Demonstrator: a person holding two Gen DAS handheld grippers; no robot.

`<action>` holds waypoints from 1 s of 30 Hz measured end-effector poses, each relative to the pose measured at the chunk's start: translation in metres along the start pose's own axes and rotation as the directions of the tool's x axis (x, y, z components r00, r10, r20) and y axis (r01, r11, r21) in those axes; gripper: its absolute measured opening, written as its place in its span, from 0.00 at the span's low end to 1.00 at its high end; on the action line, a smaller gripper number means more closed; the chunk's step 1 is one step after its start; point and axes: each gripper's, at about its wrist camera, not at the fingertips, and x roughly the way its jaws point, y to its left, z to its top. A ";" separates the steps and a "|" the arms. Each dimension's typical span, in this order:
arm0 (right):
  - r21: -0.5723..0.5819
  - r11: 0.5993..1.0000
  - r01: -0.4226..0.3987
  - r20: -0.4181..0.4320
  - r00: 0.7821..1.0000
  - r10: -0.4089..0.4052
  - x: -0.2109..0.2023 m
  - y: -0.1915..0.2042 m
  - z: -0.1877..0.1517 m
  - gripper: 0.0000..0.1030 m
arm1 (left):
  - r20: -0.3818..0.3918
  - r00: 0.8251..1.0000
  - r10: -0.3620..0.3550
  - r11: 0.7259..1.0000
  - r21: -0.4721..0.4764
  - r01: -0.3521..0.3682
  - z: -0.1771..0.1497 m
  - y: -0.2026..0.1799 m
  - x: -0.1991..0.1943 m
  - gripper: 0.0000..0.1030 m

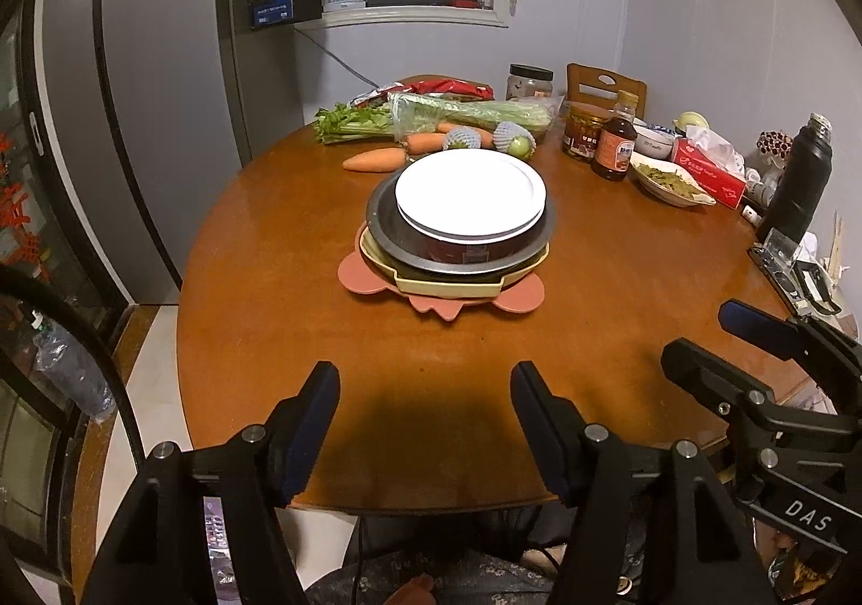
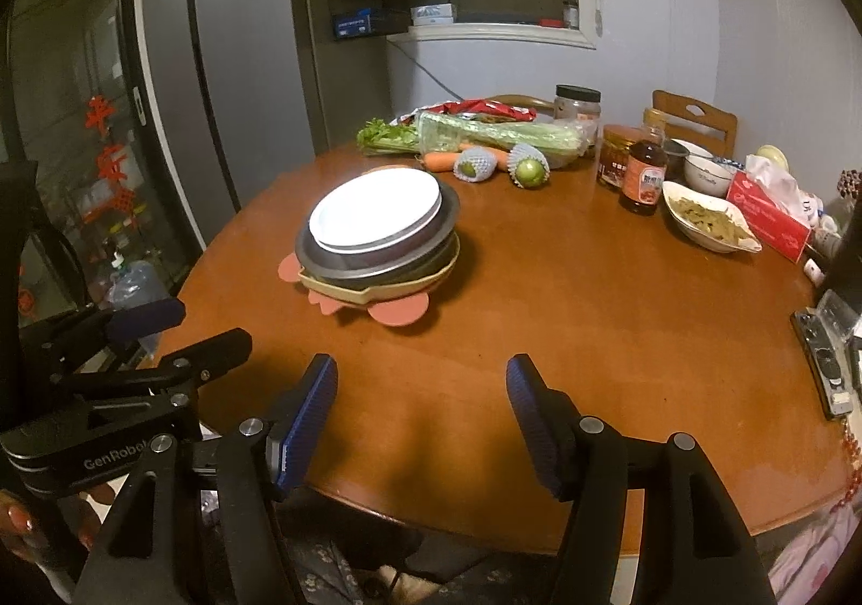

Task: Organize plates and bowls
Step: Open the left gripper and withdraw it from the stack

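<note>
A stack of dishes stands mid-table on a pink mat: white plates on top, a dark bowl and a grey metal pan under them, a cream dish at the bottom. My left gripper is open over the near table edge, well short of the stack, nothing between its fingers. My right gripper is open too, empty, with the stack ahead to its left. In the left wrist view the right gripper shows at the right; in the right wrist view the left gripper shows at the left.
Round wooden table. Behind the stack lie carrots, celery and netted fruit. At the right: jars, a sauce bottle, a white bowl of greens, a red tissue box, a black flask, a remote. Grey fridge left.
</note>
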 end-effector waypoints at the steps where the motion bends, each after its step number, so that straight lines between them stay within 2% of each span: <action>1: 0.002 1.000 0.003 0.001 1.000 -0.003 -0.001 -0.001 -0.002 0.66 | -0.001 1.000 -0.004 1.000 0.002 0.004 -0.001 -0.001 -0.001 0.64; 30: 0.019 1.000 0.013 -0.004 1.000 -0.012 -0.001 -0.008 -0.011 0.66 | -0.018 1.000 -0.004 0.999 0.052 0.005 -0.013 -0.015 -0.003 0.64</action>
